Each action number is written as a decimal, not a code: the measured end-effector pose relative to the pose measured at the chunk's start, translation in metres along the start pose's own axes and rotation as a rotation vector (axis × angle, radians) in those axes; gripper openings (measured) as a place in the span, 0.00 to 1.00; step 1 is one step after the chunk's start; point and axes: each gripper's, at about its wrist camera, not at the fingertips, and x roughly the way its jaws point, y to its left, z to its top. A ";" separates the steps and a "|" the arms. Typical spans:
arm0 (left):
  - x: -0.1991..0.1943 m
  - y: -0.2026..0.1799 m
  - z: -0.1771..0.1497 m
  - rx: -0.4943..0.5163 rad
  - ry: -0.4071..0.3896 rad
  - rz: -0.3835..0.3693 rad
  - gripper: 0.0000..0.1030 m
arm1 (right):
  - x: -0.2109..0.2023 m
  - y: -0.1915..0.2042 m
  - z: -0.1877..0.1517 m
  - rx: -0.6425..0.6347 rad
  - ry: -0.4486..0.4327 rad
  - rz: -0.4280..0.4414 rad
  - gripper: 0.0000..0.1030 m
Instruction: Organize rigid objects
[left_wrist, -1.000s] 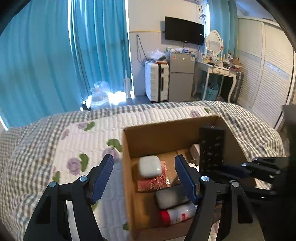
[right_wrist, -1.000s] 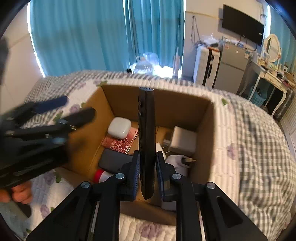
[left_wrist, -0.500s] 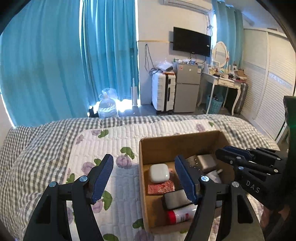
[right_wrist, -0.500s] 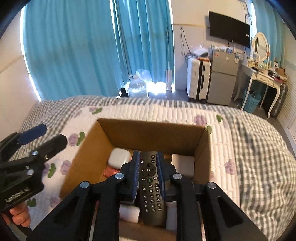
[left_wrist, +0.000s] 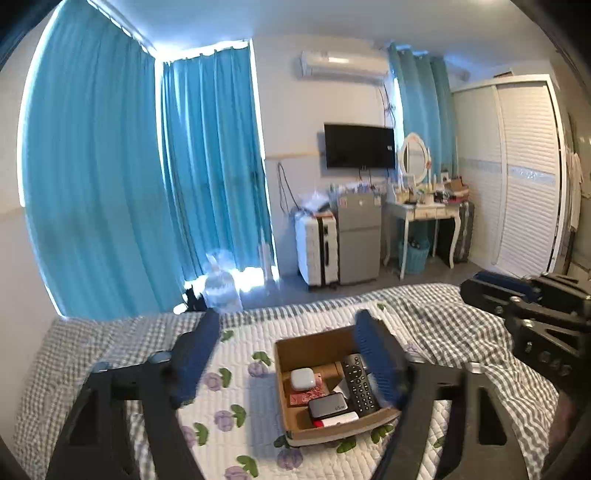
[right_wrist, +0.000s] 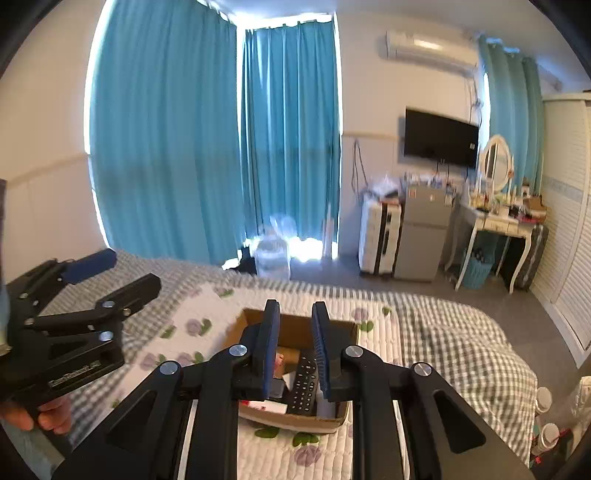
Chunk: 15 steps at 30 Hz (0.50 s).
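An open cardboard box (left_wrist: 295, 432) (right_wrist: 291, 420) sits on the bed. A black remote control (left_wrist: 359, 381) (right_wrist: 304, 384) lies inside it, with a white case (left_wrist: 302, 378), a red patterned packet (left_wrist: 300, 398), a dark power bank (left_wrist: 328, 404) and a red and white tube (left_wrist: 338, 420). My left gripper (left_wrist: 290, 354) is open and empty, high above the box. My right gripper (right_wrist: 295, 347) is open and empty, raised above the box; it shows at the right of the left wrist view (left_wrist: 517, 306). The left gripper shows at the left of the right wrist view (right_wrist: 92, 284).
The bed has a floral quilt (left_wrist: 229, 398) and a grey checked blanket (right_wrist: 454, 343). Beyond the bed are blue curtains (left_wrist: 147, 184), a white suitcase (left_wrist: 317, 251), a small fridge (left_wrist: 358, 240), a dressing table (left_wrist: 424, 210) and a wardrobe (left_wrist: 524, 173). Bottles (right_wrist: 546, 435) stand on the floor at right.
My right gripper lowered the remote into the box, let go of it and opened. Both grippers have risen and drawn back, so the box looks smaller.
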 end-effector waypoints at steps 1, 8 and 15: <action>-0.014 0.001 -0.004 -0.003 -0.026 0.011 0.94 | -0.017 0.004 -0.002 -0.005 -0.027 0.002 0.35; -0.037 0.009 -0.041 -0.051 -0.065 0.041 1.00 | -0.057 0.020 -0.040 -0.028 -0.130 -0.032 0.88; -0.025 0.015 -0.107 -0.080 -0.115 0.121 1.00 | -0.039 0.010 -0.107 0.040 -0.238 -0.072 1.00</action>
